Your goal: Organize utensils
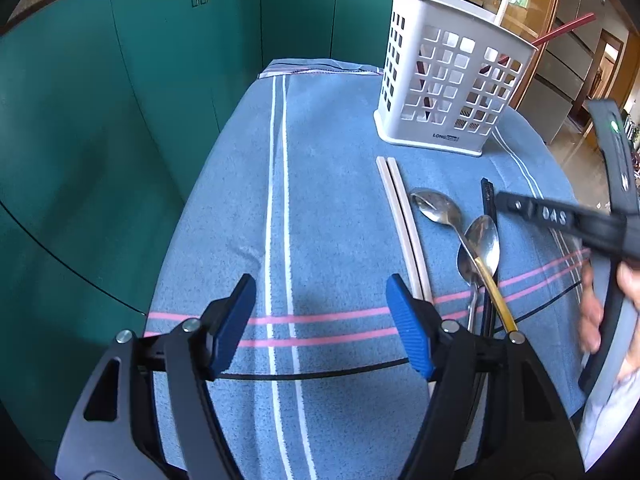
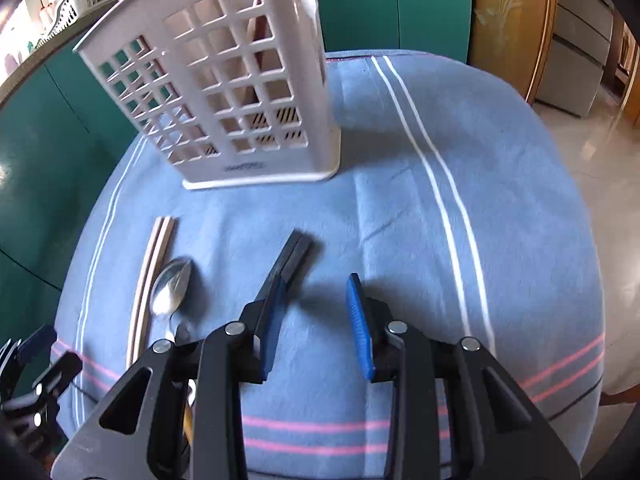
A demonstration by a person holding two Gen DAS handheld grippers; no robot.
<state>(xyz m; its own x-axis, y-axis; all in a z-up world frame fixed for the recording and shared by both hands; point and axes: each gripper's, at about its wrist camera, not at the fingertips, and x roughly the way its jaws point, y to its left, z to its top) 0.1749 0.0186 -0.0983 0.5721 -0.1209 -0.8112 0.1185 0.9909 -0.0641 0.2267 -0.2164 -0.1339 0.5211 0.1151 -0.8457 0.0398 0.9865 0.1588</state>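
A white slotted plastic utensil caddy [image 1: 448, 92] stands on the blue striped cloth-covered counter [image 1: 328, 216], already holding some red chopsticks. Pale wooden chopsticks [image 1: 404, 228], steel spoons [image 1: 460, 232] and black chopsticks [image 2: 290, 260] lie unsorted. Left hand-held gripper [image 1: 320, 328] and right hand-held gripper [image 2: 316, 324] hover with jaws apart, empty.

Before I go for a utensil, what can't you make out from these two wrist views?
- Spoon handles: left wrist view, run under the left gripper.
- Black chopsticks: right wrist view, lower length behind the right gripper.
- Caddy contents: right wrist view, blurred behind the lattice, top cut off.
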